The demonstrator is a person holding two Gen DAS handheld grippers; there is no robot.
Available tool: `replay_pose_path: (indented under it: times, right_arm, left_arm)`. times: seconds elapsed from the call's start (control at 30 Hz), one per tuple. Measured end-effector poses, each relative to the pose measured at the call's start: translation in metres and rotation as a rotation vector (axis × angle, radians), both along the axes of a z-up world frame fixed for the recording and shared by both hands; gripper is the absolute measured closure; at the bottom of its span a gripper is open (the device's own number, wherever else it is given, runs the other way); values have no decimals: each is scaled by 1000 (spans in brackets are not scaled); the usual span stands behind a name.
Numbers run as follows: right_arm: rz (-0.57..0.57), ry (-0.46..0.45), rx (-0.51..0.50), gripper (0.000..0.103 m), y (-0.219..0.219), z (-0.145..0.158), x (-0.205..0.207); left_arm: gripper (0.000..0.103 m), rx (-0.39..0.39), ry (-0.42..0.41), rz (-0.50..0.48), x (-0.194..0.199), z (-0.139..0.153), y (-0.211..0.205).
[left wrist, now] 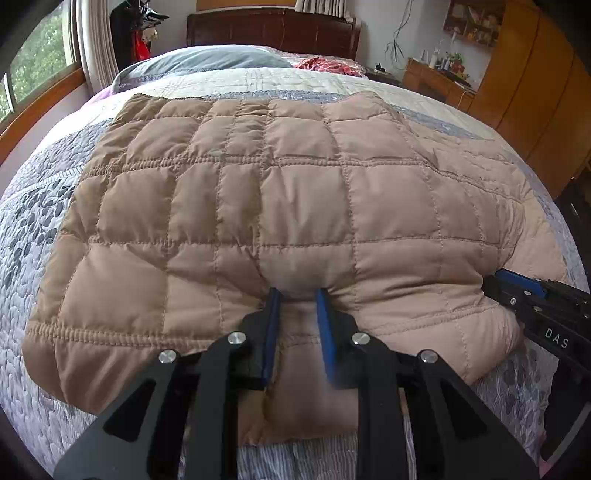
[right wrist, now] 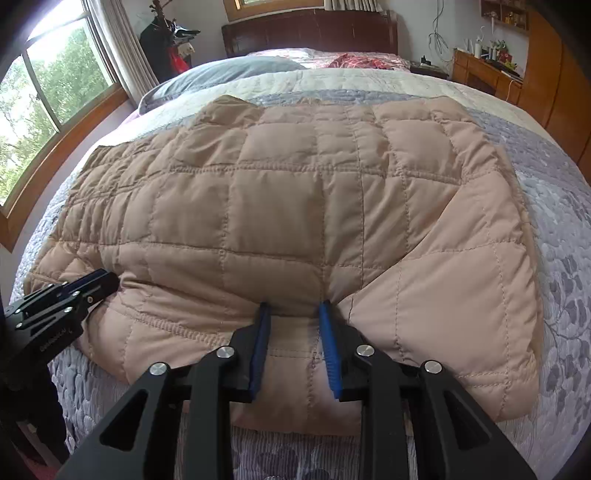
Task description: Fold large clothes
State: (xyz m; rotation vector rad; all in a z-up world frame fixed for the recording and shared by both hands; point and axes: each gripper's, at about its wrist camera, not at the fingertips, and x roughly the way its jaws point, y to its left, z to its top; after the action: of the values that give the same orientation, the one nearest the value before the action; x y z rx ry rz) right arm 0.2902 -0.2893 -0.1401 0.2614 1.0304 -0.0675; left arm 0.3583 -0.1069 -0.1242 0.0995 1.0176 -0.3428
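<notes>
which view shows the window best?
Right wrist view: the window fills the left side, panes and trees clear. Left wrist view catches only a dark, cropped sliver of the window at the left edge.

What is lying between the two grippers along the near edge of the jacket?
Only the jacket itself: a puffed fold of its near edge runs from the left gripper to the right gripper. The left wrist view shows this.

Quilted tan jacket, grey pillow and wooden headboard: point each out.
Quilted tan jacket (left wrist: 295,192): left wrist view, middle panel.
Grey pillow (left wrist: 214,61): left wrist view, top surface.
Wooden headboard (right wrist: 310,31): right wrist view, front face.
</notes>
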Motion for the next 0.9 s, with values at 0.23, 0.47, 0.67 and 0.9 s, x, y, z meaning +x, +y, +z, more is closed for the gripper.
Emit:
replay_pose_path:
  times: [0.23, 0.47, 0.67, 0.9]
  right_arm:
    - [26, -82, 105, 63, -28, 39, -20]
    - [-136, -113, 71, 32, -119, 72, -41]
    - [-148, -39, 264, 30, -171, 37, -28]
    - [-140, -14, 360, 27, -182, 8, -14]
  left_arm:
    - [74, -78, 36, 5, 5, 42, 18]
    - [31, -83, -47, 128, 37, 85, 108]
    - [28, -208, 109, 189, 79, 56, 167]
    - [28, -348, 216, 137, 103, 15, 164]
